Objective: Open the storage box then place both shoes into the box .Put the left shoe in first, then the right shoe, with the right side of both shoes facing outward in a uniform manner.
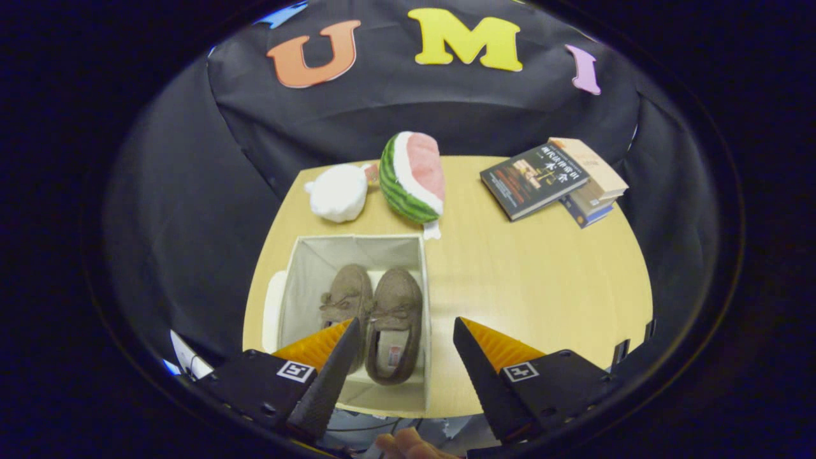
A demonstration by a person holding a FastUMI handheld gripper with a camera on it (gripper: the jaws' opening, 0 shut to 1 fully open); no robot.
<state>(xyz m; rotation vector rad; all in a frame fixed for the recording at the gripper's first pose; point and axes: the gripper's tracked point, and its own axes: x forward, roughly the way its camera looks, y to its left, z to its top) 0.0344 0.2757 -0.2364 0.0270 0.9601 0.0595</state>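
A light fabric storage box (306, 268) stands open on the left part of the round wooden table (529, 280). Two brown slippers lie side by side on its floor, toes pointing away from me: the left one (347, 296) partly behind my left finger, the right one (396, 319) with its lining showing. My gripper (406, 328) hovers high above the box's near right corner, open, with nothing between its fingers. The right slipper's heel shows in the gap between the fingers.
Beyond the box lie a white plush toy (338, 192) and a watermelon-slice plush (412, 176). A stack of books (553, 180) sits at the table's far right. A pale flap (273, 309), maybe the lid, hangs at the box's left side. A hand (408, 445) shows below the fingers.
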